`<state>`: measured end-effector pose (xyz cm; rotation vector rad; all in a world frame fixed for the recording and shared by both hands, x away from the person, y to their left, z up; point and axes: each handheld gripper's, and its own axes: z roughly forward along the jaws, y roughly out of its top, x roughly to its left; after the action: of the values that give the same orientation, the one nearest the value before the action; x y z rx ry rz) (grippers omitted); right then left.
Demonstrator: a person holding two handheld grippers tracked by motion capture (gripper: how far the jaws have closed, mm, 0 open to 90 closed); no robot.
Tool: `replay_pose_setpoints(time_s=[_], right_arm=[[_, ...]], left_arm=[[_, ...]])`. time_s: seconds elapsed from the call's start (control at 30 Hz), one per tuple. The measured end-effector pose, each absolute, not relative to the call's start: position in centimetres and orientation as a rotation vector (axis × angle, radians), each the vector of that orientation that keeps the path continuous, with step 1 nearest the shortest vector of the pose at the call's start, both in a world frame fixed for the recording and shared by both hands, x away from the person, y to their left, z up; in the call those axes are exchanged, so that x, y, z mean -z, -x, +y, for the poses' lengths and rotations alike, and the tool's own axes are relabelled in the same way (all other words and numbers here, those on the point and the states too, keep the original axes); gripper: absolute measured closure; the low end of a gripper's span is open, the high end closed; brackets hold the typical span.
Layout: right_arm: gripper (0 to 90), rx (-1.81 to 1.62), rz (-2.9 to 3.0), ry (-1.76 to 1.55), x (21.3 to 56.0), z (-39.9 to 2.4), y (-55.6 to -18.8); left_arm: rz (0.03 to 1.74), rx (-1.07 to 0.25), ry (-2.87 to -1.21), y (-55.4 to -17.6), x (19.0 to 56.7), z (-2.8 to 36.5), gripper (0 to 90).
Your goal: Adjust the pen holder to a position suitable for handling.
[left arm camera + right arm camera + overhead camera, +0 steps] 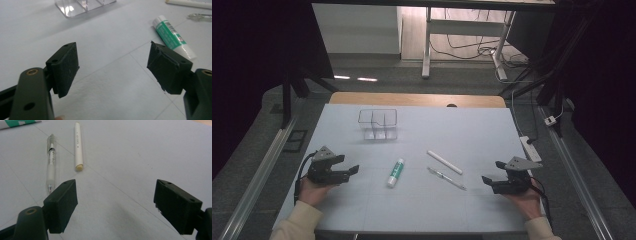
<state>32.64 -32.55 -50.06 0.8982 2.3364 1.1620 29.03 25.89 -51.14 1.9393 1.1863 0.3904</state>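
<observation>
Pale blue table (422,205), wooden far edge. Lying on it: clear organizer (378,124) toward the back, green-white tube (395,173) mid-table, white stick (444,162) and clear pen (446,178) just right.

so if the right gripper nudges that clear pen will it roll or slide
The clear pen looks round and slim, lying flat on the table, so a sideways nudge would probably roll it. It seems stiff and light. Its smooth barrel may slip between the right gripper fingers.

Green-and-white plastic tube (395,173): lies flat at table centre, white cap toward the near edge.
Clear-barrelled pen (446,178): flat, angled, right of tube.
White cylindrical stick (444,162): alongside pen, just beyond it.
</observation>
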Motion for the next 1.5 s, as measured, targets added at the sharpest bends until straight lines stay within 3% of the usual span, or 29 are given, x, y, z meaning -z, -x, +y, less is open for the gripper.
replay_pose_setpoints(time_s=[0.4, 0.83, 1.07, 1.33, 1.5], right_arm=[[18.8, -1.180, 2.330, -0.924, 50.2, -32.7, -32.8], [18.8, -1.161, 2.344, -0.929, 50.3, -32.6, -32.9], [19.1, -1.155, 2.345, -0.929, 50.4, -32.6, -32.9], [19.3, -1.153, 2.352, -0.937, 50.7, -32.7, -32.9], [19.5, -1.155, 2.347, -0.943, 50.7, -32.8, -32.9]], left_arm=[[1.286, -0.420, -1.884, -31.5, 51.6, 27.8, 30.5], [1.299, -0.438, -1.859, -34.8, 51.2, 27.7, 45.3], [1.293, -0.443, -1.870, -36.0, 51.0, 27.5, 59.2], [1.289, -0.442, -1.883, -37.6, 51.2, 27.4, 87.7], [1.284, -0.426, -1.890, -38.5, 51.5, 27.5, 89.6]])
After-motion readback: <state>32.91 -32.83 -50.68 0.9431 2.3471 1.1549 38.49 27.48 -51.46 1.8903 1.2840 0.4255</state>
